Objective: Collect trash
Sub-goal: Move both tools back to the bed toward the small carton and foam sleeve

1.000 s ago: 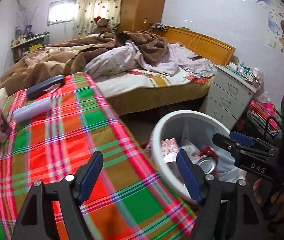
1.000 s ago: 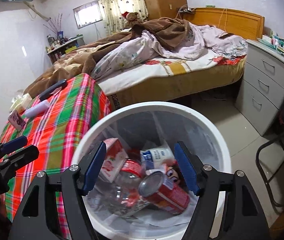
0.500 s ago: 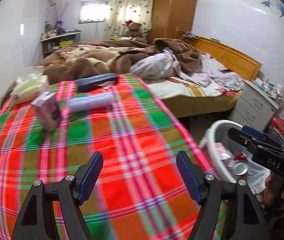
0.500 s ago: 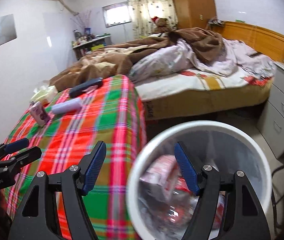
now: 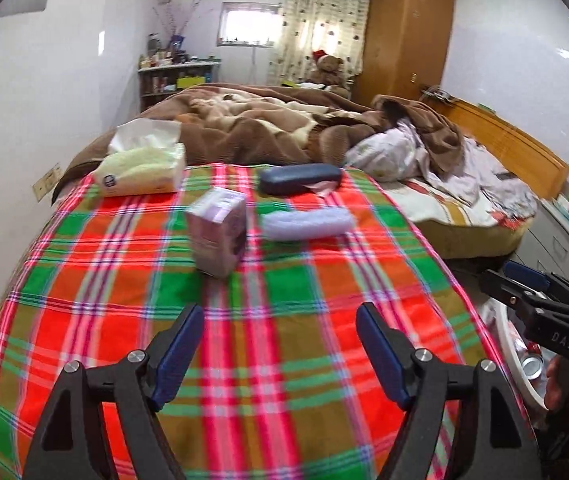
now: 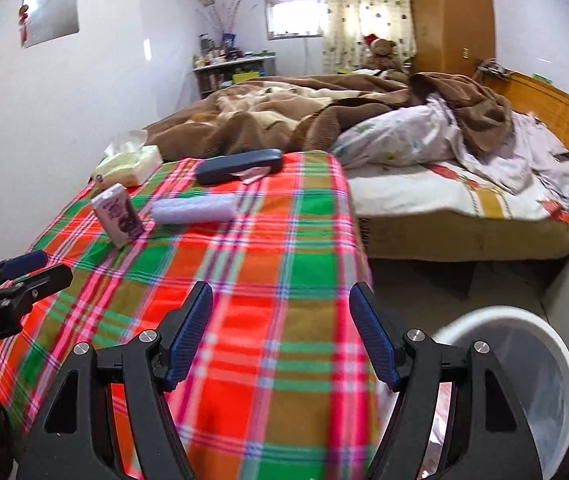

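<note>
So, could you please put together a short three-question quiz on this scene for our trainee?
1. True or false: the left gripper holds the pink carton.
2. Which lies nearest the bed: A) tissue pack, B) dark case, C) white foam roll?
3. On which side of the plaid table does the white bin stand, in the right wrist view?

Key: 1. False, its jaws are open and empty. 2. B. 3. Its right side, on the floor.

bin (image 6: 524, 320) cut off by right claw, carton (image 5: 217, 236) print blurred
</note>
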`<state>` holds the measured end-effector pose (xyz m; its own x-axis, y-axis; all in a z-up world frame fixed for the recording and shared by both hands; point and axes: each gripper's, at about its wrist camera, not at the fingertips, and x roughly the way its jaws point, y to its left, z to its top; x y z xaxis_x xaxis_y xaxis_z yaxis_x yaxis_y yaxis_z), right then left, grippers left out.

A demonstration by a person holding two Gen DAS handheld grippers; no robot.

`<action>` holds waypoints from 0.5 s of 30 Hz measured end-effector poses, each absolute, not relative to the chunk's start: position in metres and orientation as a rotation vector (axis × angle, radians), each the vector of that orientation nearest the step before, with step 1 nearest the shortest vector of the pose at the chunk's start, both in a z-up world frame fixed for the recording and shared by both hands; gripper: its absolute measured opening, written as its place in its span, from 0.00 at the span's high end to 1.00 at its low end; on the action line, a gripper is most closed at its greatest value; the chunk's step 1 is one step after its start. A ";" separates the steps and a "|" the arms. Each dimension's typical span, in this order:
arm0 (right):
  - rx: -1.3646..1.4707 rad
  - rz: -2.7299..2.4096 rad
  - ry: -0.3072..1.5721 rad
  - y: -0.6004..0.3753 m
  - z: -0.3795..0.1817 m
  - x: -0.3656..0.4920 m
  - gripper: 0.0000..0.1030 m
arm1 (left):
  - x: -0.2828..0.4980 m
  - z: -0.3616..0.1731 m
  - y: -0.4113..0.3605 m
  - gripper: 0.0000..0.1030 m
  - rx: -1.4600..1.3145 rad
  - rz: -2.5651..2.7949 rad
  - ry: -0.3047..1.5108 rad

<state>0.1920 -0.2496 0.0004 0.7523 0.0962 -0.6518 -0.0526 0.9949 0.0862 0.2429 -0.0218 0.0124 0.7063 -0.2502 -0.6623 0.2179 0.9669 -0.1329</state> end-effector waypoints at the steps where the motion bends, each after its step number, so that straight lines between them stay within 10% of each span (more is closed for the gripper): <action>1: 0.067 0.097 0.719 -0.246 0.003 0.197 0.30 | 0.247 0.013 -0.016 0.24 -0.056 -0.253 0.744; 15: -0.060 0.229 0.759 -0.189 -0.005 0.279 0.30 | 0.317 0.001 0.020 0.24 -0.101 -0.246 0.776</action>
<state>0.2794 -0.1893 -0.0052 0.7017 0.1844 -0.6882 -0.2274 0.9734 0.0290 0.3165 0.0197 0.0014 0.6868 -0.2562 -0.6801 0.1819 0.9666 -0.1804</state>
